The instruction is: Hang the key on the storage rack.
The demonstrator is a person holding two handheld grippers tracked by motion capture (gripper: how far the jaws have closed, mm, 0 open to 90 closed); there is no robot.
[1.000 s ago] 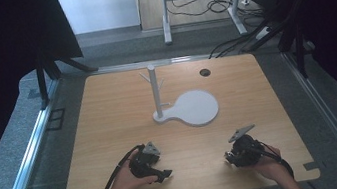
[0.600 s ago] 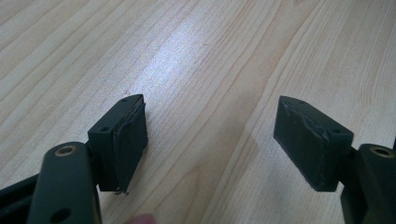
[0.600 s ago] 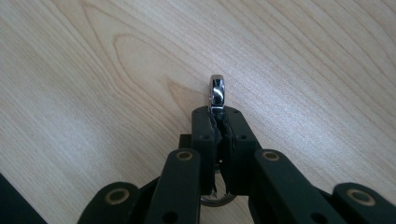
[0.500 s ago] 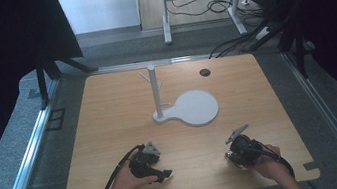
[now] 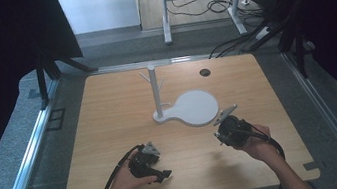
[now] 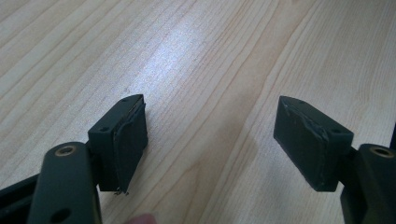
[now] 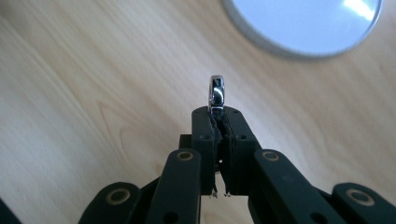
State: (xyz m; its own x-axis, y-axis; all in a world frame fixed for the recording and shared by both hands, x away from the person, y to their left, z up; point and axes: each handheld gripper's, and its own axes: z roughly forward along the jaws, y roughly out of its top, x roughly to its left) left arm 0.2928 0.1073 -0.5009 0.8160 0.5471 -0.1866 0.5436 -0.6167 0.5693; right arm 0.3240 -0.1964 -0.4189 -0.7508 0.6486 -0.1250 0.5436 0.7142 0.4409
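Since a second ago the right gripper [image 5: 225, 125] has slid up the table toward the white stand, while the left one has pretty much stayed put near the front edge.

Biggest thing first: the wooden table [image 5: 109, 118], light grain, a small dark grommet hole [image 5: 204, 72] near the far side. Sitting around the middle of it is the white stand [image 5: 194, 108], a round flat base with an upright post [image 5: 154, 89] at its left end, little pegs branching off near the top of the post.

Right gripper is now just off the near right rim of that round base, held in the person's right hand [image 5: 260, 144]. In the right gripper view its jaws are pressed together on a small shiny metal ring [image 7: 216, 93], which stands on edge and pokes out past the tips, with the base's rim showing up ahead of it.

Left gripper [image 5: 161, 175] sits low at the front left, in the left hand [image 5: 128, 179], well apart from the stand. In the left gripper view its jaws are spread wide with nothing but bare wood between them.
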